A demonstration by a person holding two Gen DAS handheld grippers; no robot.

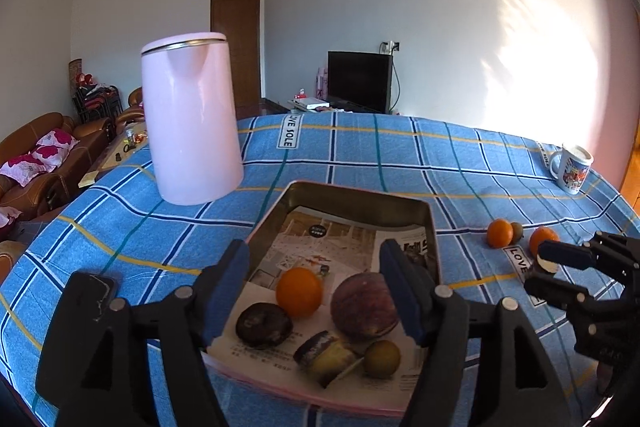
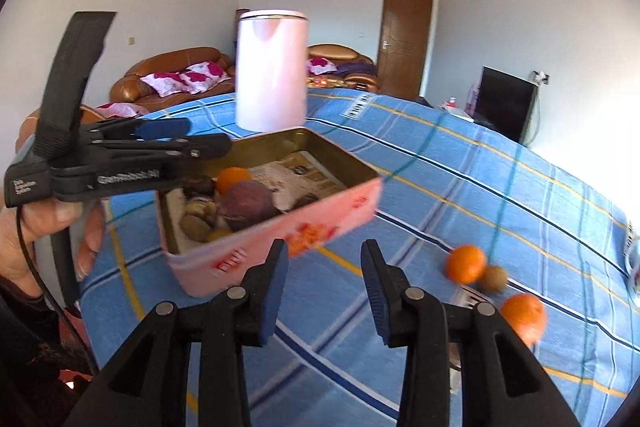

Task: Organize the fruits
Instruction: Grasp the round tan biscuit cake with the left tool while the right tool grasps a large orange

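Observation:
A pink metal tin (image 1: 433,227) (image 2: 280,239) lined with paper sits on the blue checked tablecloth. It holds an orange (image 1: 299,292), a large purple fruit (image 1: 365,311), a dark fruit (image 1: 263,325), a cut piece (image 1: 326,351) and a small green fruit (image 1: 382,359). My left gripper (image 1: 316,291) (image 2: 188,139) is open and empty above the tin's near end. My right gripper (image 2: 324,287) (image 1: 548,271) is open and empty, to the right of the tin. Two oranges (image 2: 466,264) (image 2: 525,317) and a brown kiwi (image 2: 493,279) lie on the cloth right of it.
A tall pink kettle (image 1: 190,123) (image 2: 272,71) stands behind the tin. A printed mug (image 1: 573,167) stands at the table's far right. Sofas, a door and a TV are beyond the table.

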